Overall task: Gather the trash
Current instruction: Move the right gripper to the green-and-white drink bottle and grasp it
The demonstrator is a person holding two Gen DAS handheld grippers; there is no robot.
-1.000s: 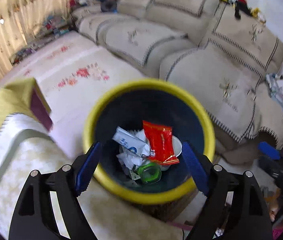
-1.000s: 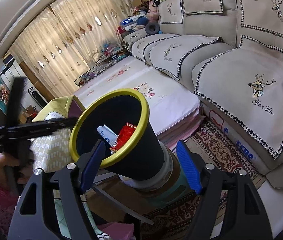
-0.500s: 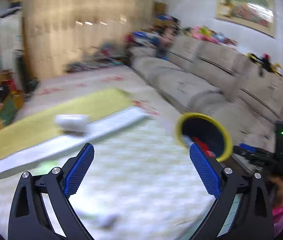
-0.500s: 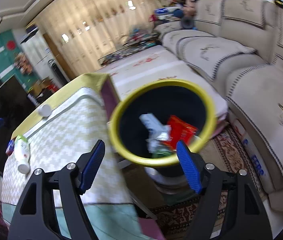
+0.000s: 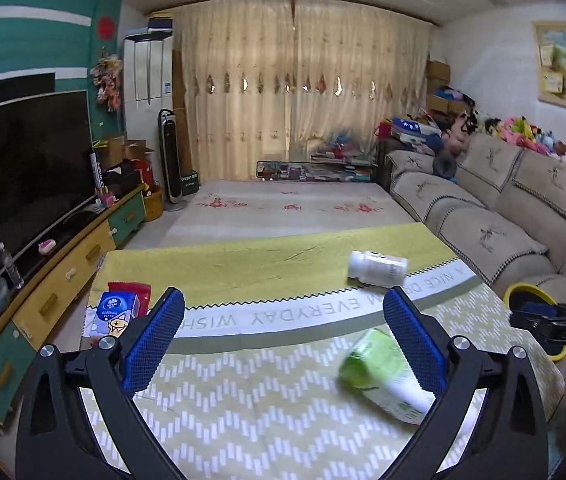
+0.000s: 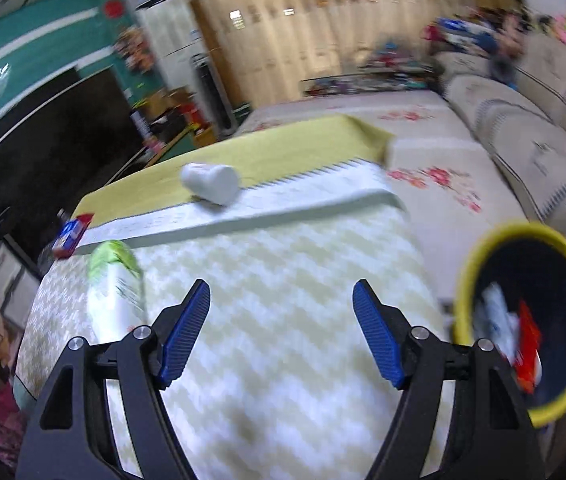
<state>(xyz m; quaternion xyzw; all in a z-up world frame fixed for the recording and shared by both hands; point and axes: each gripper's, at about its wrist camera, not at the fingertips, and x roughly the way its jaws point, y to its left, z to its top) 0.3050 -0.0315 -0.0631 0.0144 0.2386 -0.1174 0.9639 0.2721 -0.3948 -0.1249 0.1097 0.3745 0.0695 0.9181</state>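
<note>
Both claws hold nothing – the left gripper (image 5: 283, 344) is spreading wide, green bottle (image 5: 383, 376) at its right finger, while the right gripper (image 6: 281, 332) gapes beside the yellow-rimmed bin (image 6: 483, 272), right.

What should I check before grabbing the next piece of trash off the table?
1. Left gripper empty, fingers opening: ok.
2. Right gripper empty, open: ok.
3. Trash left on table: green bottle, white bottle, tissue pack: ok.
4. Green bottle lies on its side near left gripper: ok.
5. Bin open beside the table: ok.
6. Room left in bin: cannot tell.
</note>
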